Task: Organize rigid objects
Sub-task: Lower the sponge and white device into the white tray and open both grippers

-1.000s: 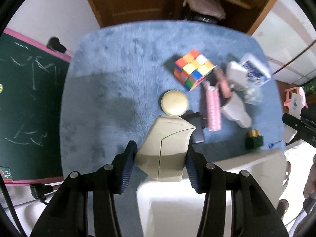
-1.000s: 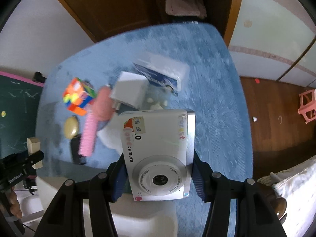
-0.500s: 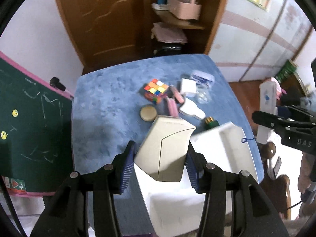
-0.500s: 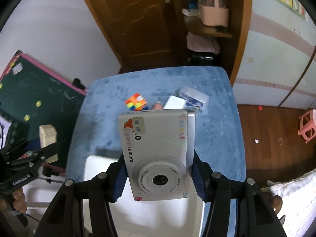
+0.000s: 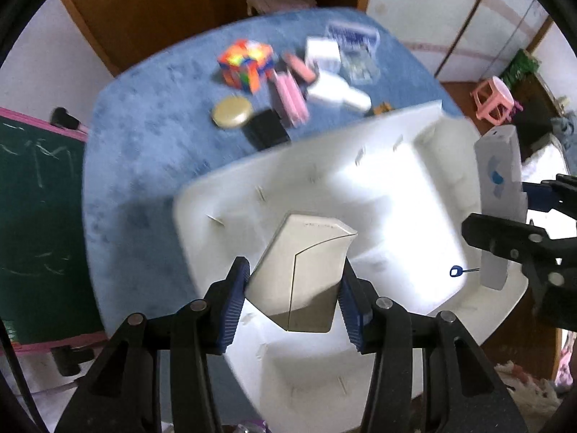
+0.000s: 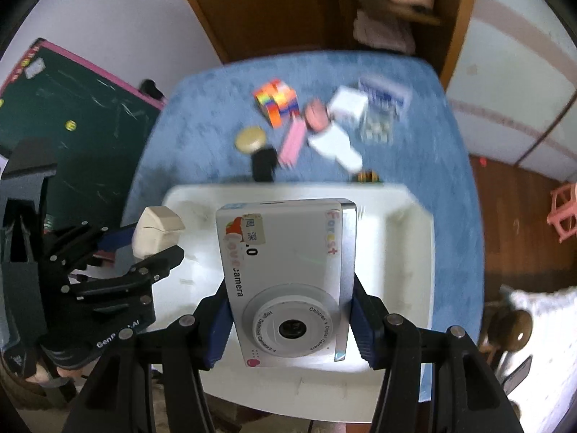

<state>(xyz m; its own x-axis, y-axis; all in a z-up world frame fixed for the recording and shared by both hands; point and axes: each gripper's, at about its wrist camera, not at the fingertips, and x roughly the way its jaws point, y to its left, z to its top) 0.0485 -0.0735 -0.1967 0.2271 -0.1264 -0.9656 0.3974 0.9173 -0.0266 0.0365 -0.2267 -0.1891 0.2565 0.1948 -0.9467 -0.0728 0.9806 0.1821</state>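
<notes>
Left gripper: ribbed blue fingers clamped on smooth beige wedge-shaped plastic box, above glossy white plastic tray. Right gripper: fingers clamped on flat silver rectangular children's camera with round lens ring, over same tray. Beyond tray on fuzzy blue surface: multicolour puzzle cube, round gold tin, pink ribbed comb, black block, white bottle.

Toy camera, clamped between the right gripper pads: "Forest", "camera", ".0"; lens ring "Children's Digital Camera". Its sticker characters look illegible. Left gripper body: "Gen…", partly hidden.
</notes>
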